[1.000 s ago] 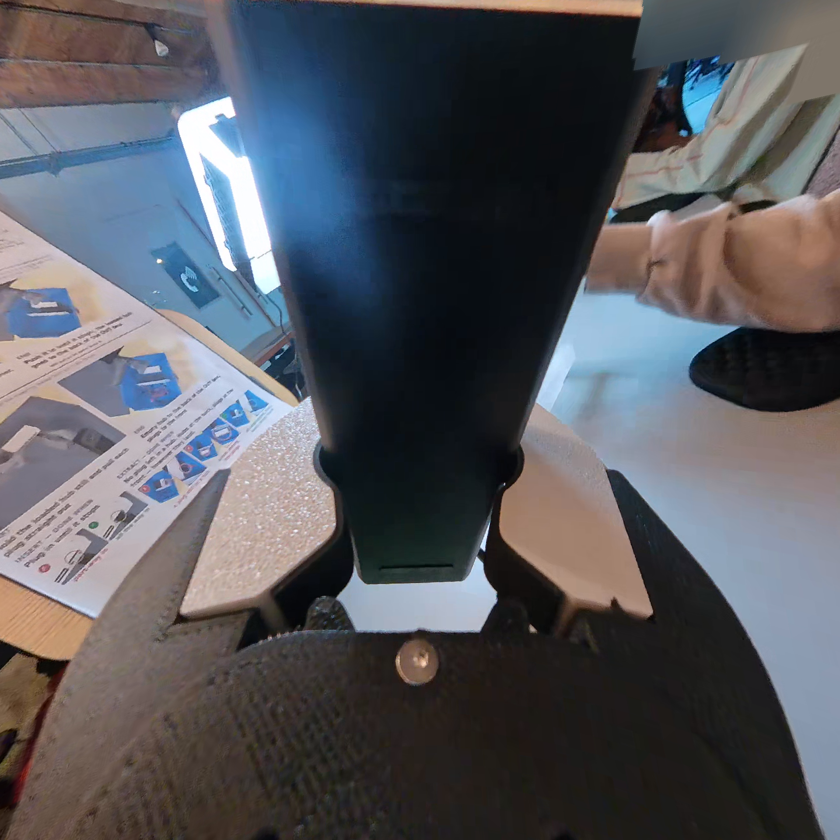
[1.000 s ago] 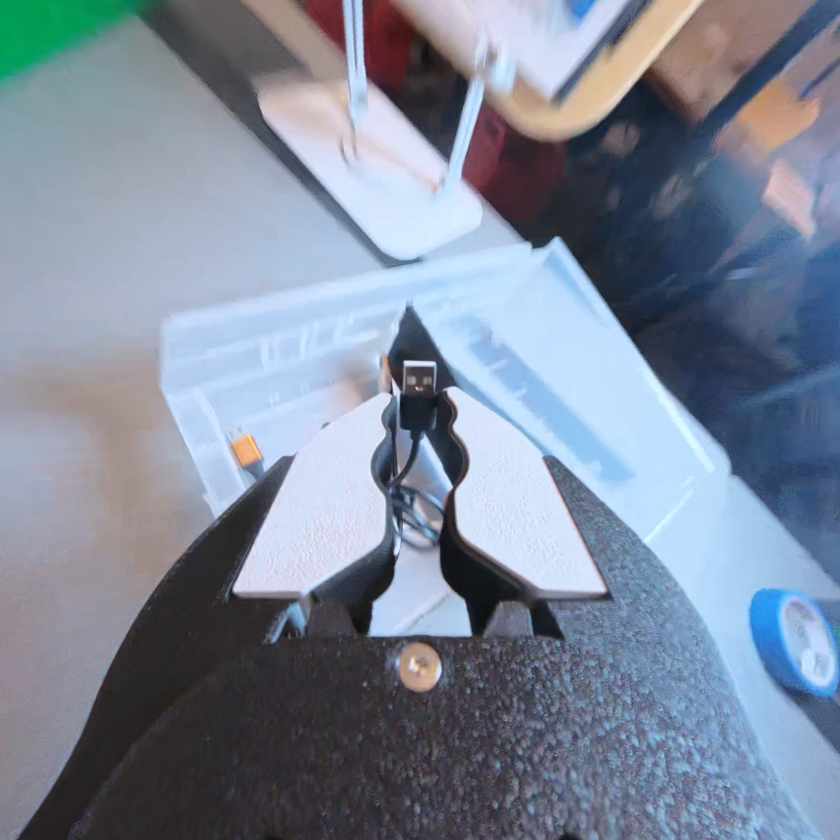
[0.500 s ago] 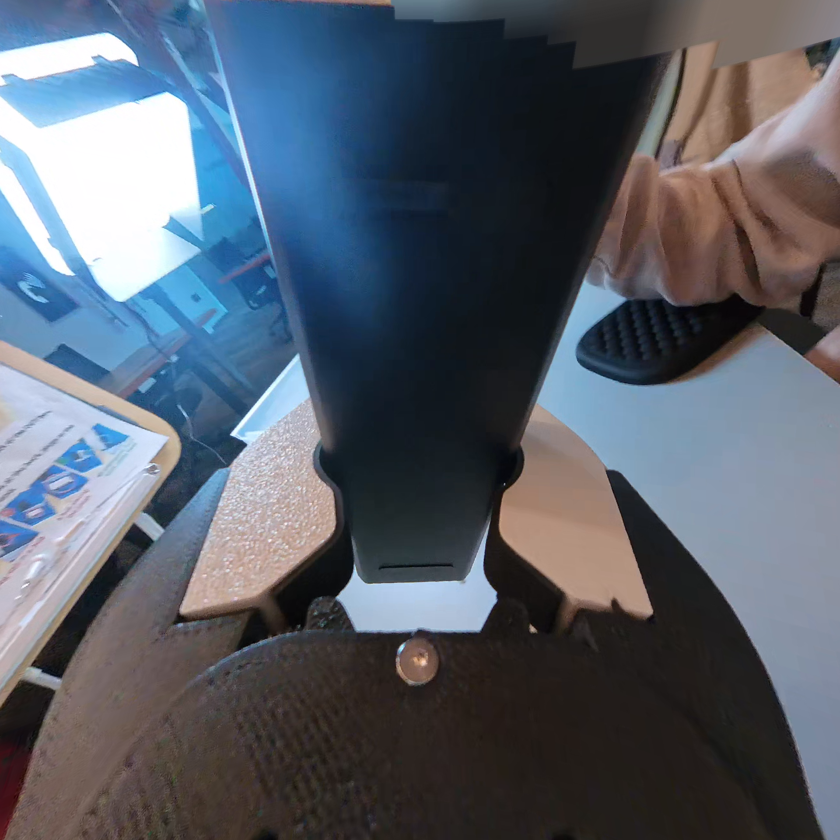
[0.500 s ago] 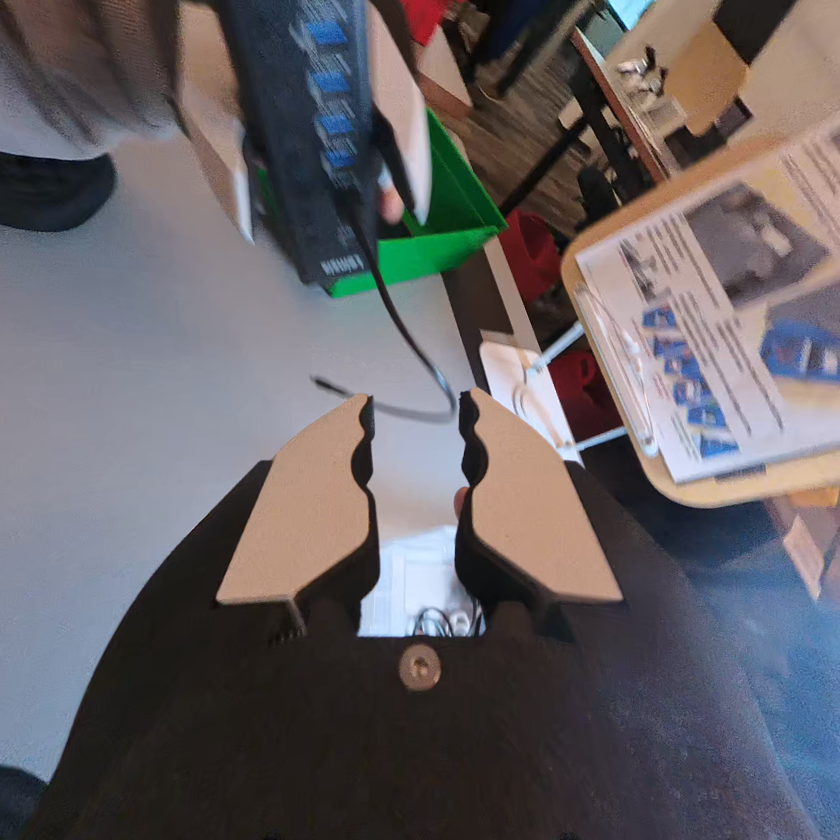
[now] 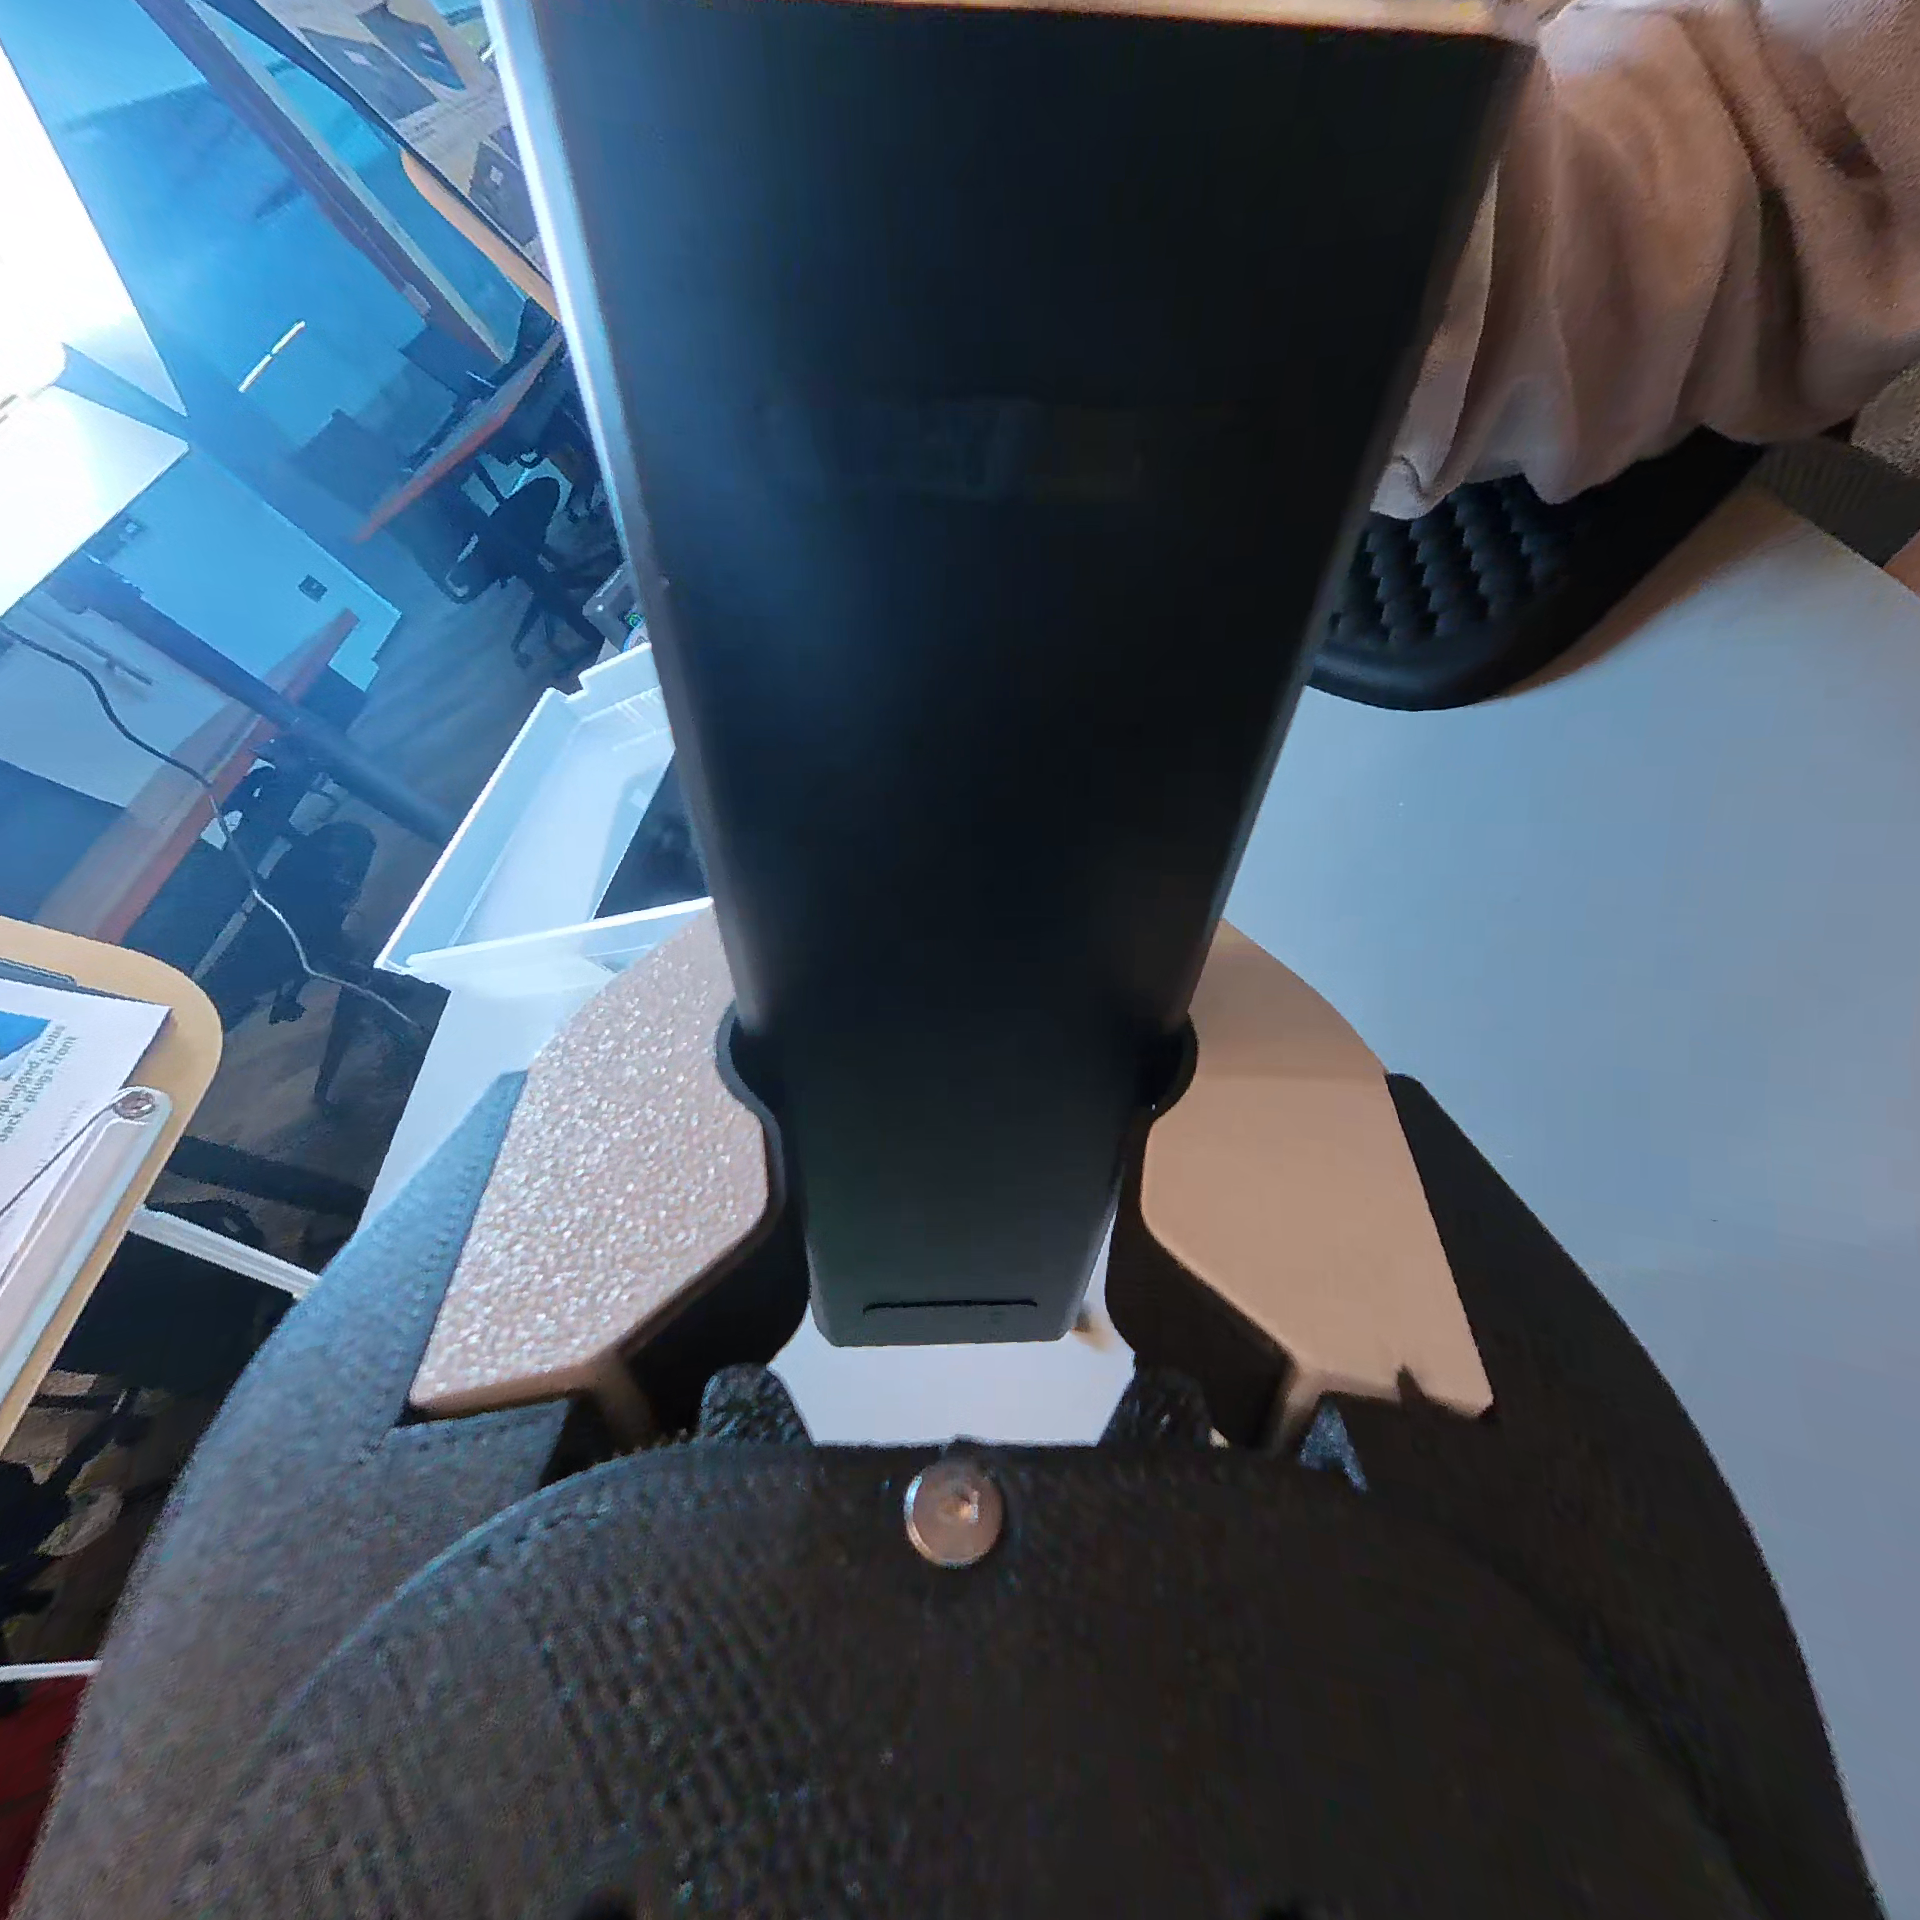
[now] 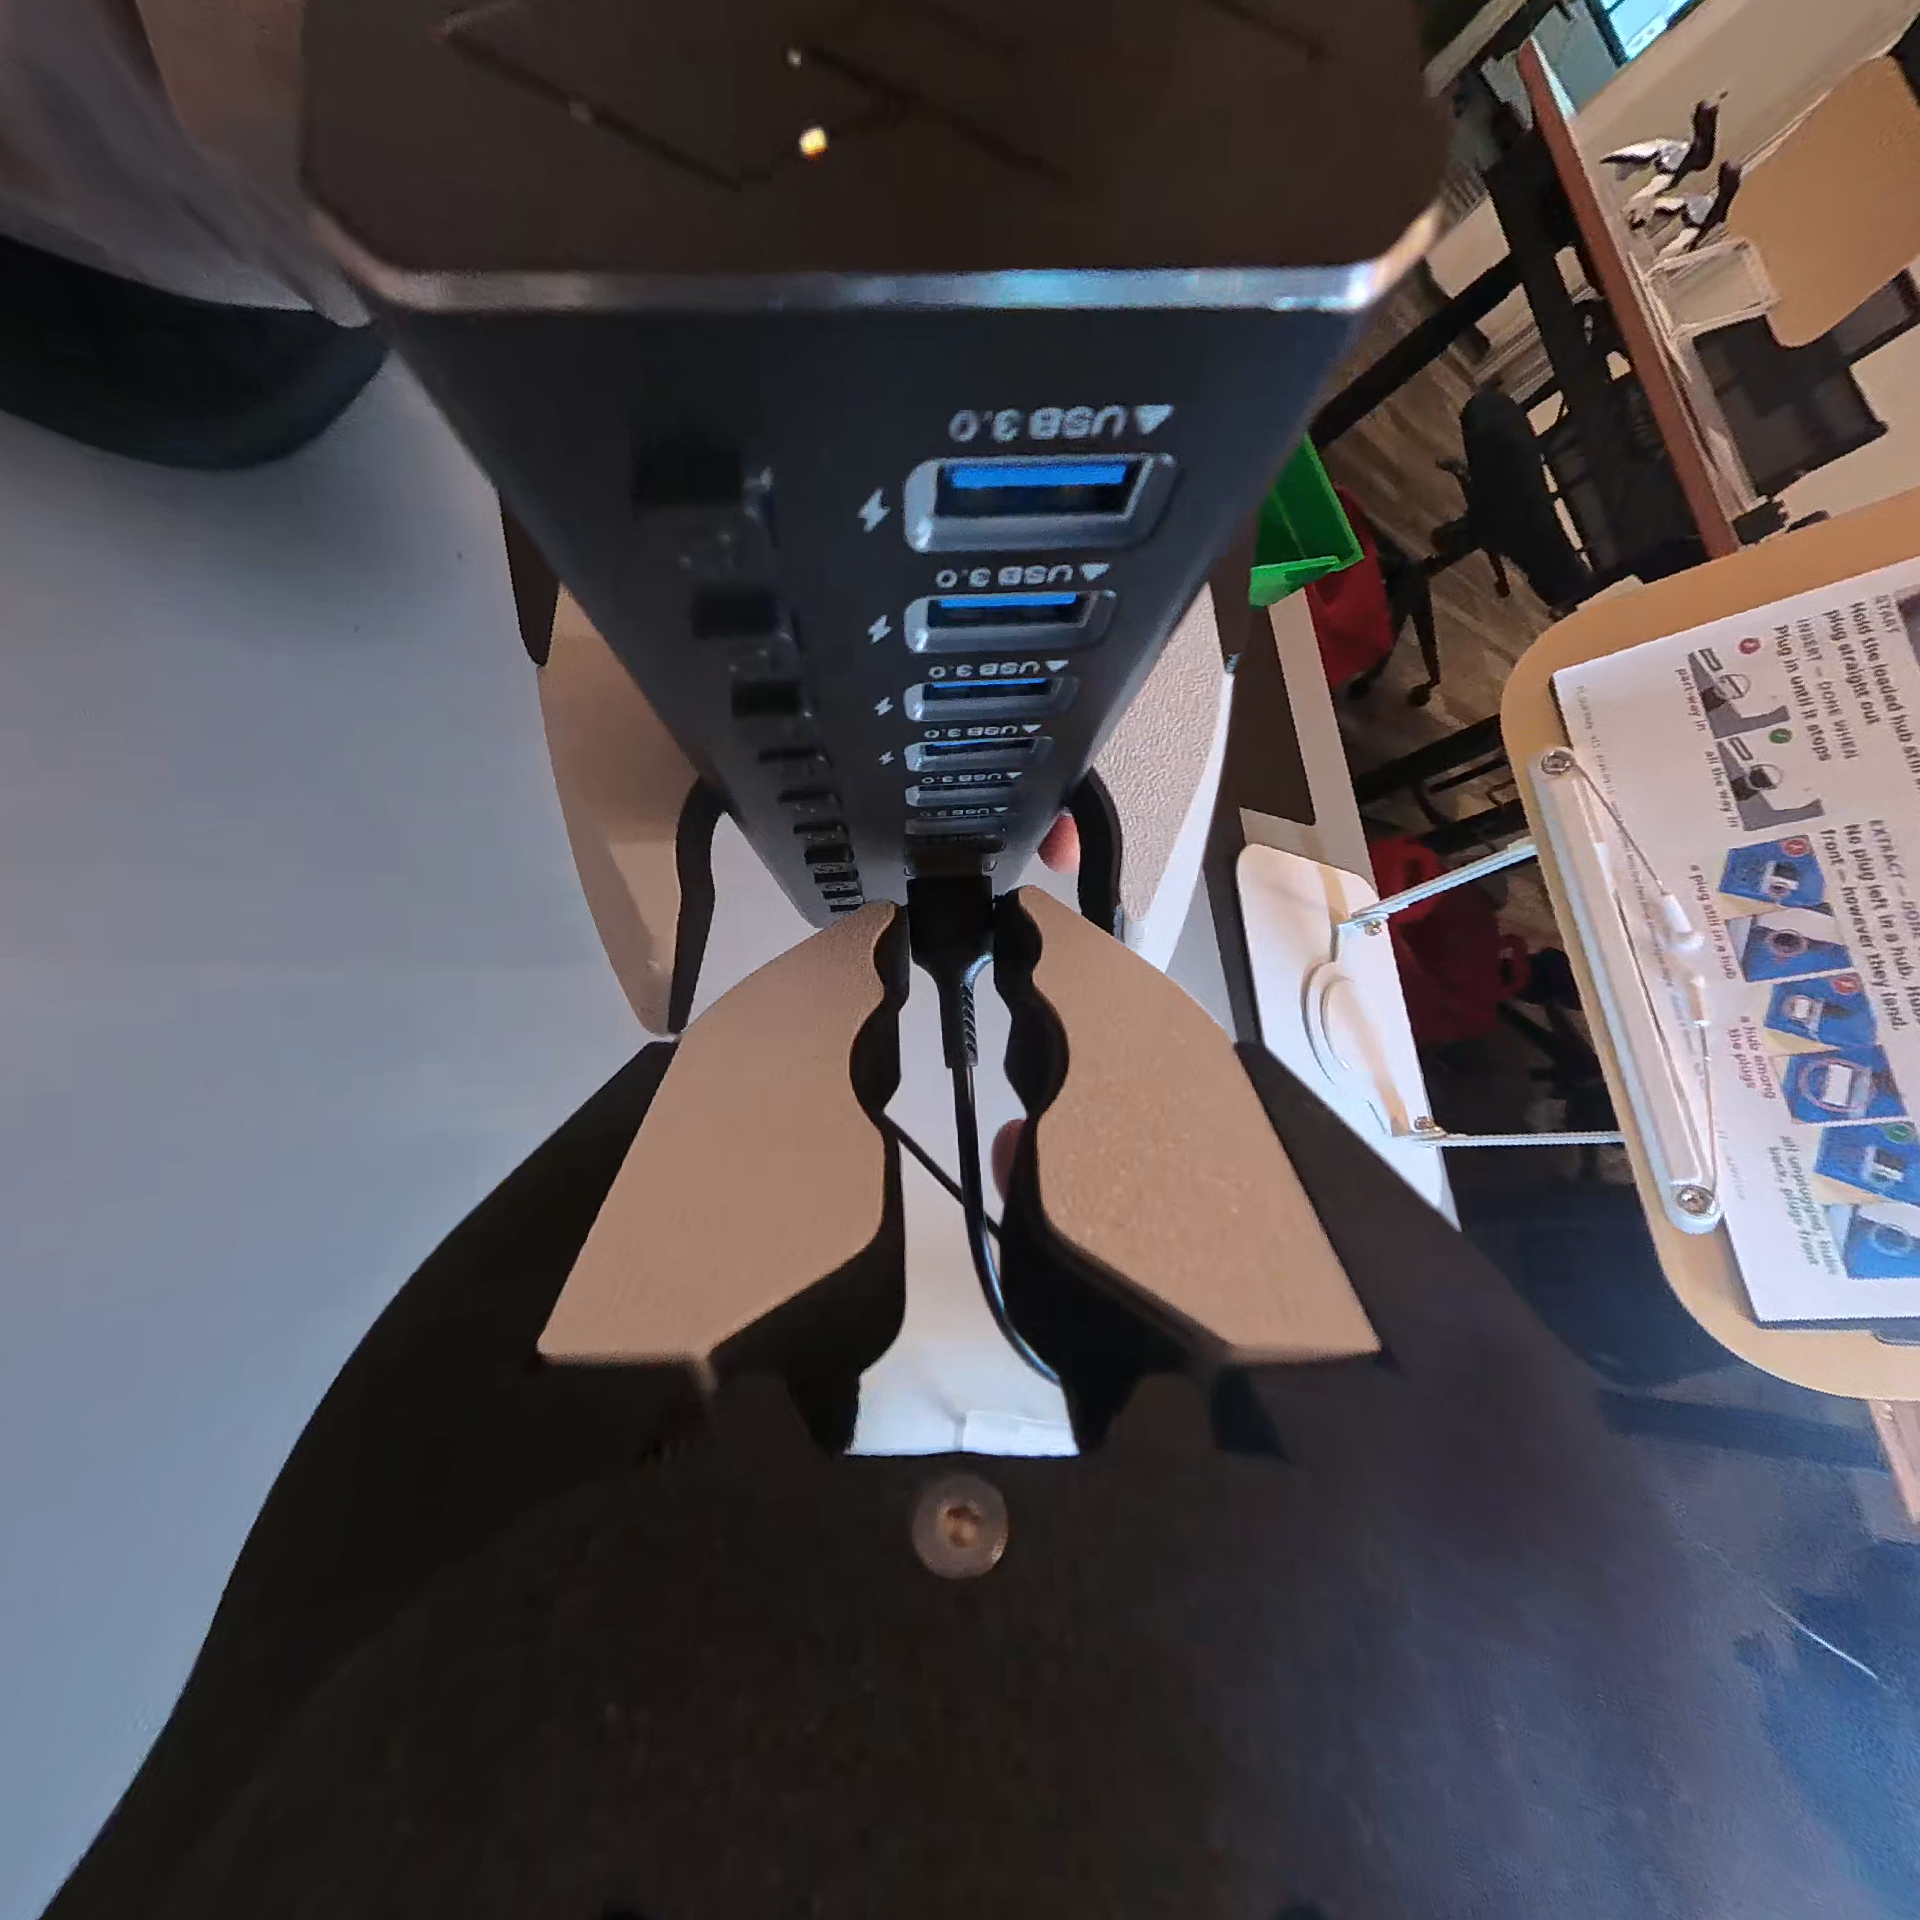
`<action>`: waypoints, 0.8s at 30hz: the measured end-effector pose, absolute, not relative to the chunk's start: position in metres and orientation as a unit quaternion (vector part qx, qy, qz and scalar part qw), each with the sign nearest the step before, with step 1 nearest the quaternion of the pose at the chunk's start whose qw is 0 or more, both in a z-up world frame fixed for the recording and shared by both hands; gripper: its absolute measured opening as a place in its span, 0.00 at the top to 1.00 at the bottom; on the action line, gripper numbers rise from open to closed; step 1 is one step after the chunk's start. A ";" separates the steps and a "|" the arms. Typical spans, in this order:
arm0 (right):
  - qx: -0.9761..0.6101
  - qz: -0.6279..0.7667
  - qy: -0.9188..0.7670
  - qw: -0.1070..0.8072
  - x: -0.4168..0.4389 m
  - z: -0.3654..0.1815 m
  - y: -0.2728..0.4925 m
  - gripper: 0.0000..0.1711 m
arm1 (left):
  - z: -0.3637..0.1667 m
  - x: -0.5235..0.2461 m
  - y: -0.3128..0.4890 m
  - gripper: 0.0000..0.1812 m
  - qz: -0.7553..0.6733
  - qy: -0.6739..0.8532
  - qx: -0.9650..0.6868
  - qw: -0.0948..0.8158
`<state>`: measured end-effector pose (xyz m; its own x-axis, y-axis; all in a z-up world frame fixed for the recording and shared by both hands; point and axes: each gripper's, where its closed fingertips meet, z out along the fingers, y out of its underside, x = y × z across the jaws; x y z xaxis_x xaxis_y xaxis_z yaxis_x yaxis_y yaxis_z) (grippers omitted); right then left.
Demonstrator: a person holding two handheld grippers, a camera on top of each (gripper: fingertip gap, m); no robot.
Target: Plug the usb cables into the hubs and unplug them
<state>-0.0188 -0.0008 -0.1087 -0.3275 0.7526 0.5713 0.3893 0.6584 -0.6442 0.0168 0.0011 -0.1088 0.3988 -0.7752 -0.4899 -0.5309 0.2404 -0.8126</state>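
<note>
My left gripper is shut on a long black USB hub, gripping its lower end; only the plain back of the hub shows in the left wrist view. In the right wrist view the hub faces me with its column of several blue ports, and the left gripper's fingers show behind it. A black USB plug sits in the lowest port, and its cable runs down between my fingers. My right gripper is closed on the sides of this plug.
The grey table lies below. A clipboard with a picture sheet stands on a white stand at the right. A green bin is behind the hub. A white box, a black pad and a person's sleeve show in the left wrist view. Less than 4 cm separates the two grippers' tips.
My right gripper let go of the plug it held over the white box, swung up to the hub and closed on the plug in the lowest port. The left gripper kept the hub and turned.
</note>
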 end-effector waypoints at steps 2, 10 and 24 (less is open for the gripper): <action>-0.363 0.199 -0.796 0.442 -0.018 -0.112 0.000 0.91 | -0.112 0.017 0.001 0.60 -0.102 0.543 -0.611 0.567; -0.366 0.209 -0.815 0.397 -0.007 -0.121 0.007 0.91 | -0.128 0.017 0.007 0.60 -0.093 0.555 -0.627 0.538; -0.440 0.128 -0.752 0.474 0.047 -0.066 0.066 0.91 | -0.123 -0.063 0.028 0.60 -0.080 0.445 -0.693 0.562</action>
<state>0.0467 0.0664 -0.0658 -0.1636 0.7831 0.6000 0.5403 0.5800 -0.6097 -0.0625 0.0282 -0.1225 0.5912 -0.7061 -0.3897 -0.5273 0.0273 -0.8493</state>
